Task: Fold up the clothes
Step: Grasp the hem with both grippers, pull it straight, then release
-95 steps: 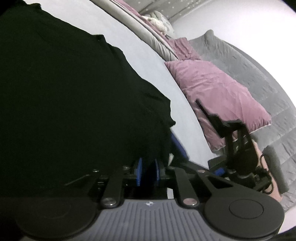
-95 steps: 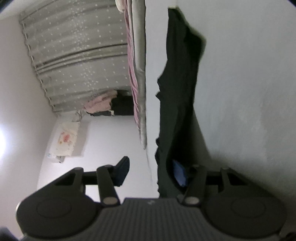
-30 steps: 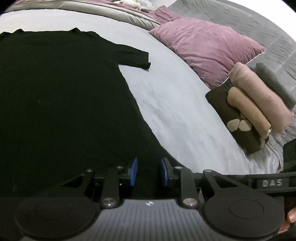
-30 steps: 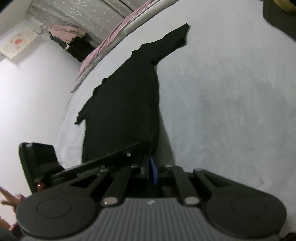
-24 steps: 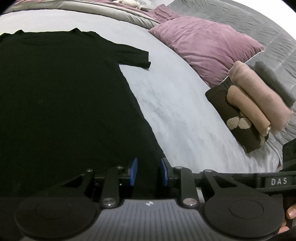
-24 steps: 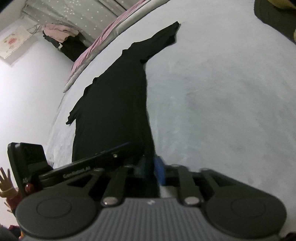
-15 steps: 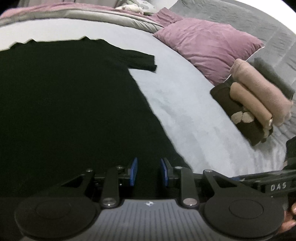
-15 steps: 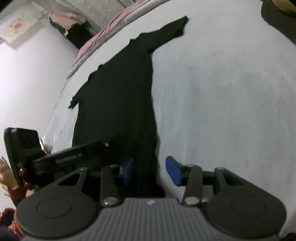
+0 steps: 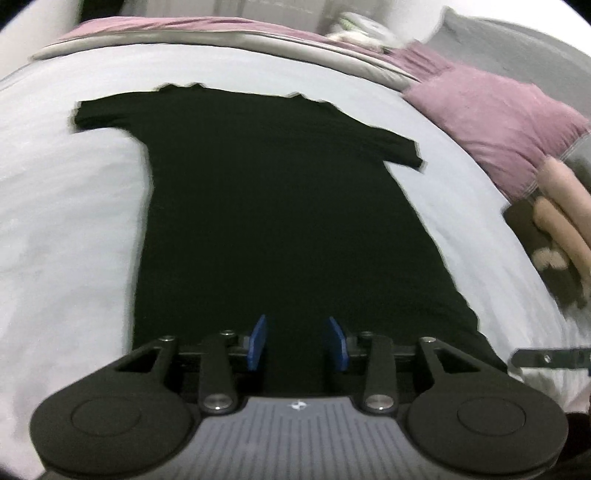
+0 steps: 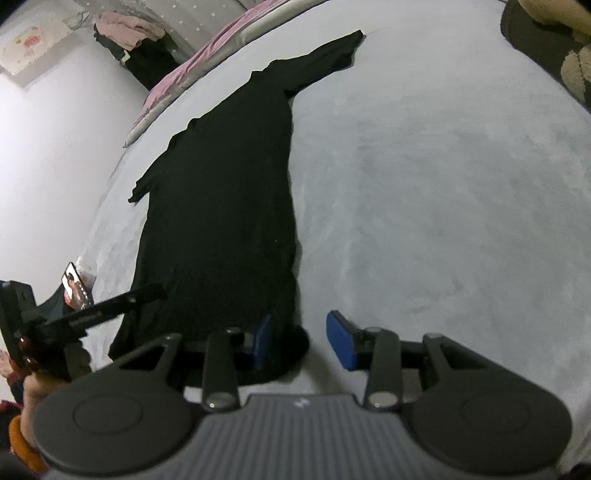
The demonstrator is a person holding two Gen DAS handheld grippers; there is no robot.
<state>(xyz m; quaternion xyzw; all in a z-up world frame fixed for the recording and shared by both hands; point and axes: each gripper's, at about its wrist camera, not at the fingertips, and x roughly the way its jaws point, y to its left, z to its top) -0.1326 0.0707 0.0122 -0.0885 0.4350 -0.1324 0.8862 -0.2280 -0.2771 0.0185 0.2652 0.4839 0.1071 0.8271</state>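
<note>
A black short-sleeved T-shirt point(image 9: 280, 206) lies spread flat on the pale grey bed point(image 9: 66, 229), collar at the far end and hem near me. My left gripper point(image 9: 297, 341) is open just above the middle of the hem, blue pads apart with nothing between them. In the right wrist view the same shirt point(image 10: 221, 206) stretches away to the upper right. My right gripper point(image 10: 303, 341) is open over the hem's right corner, its left pad over black cloth, its right pad over bare sheet. The left gripper's body point(image 10: 92, 314) shows at the left edge there.
A purple pillow point(image 9: 495, 122) lies at the far right of the bed. Rolled pink and beige clothes point(image 9: 561, 221) rest on a dark folded garment at the right edge. A hand point(image 10: 33, 398) holds the left tool. Clothes hang by the curtain point(image 10: 133, 33).
Both grippers have opened and let go of the hem; the shirt now lies flat. The left view has swung left and centred on the shirt.
</note>
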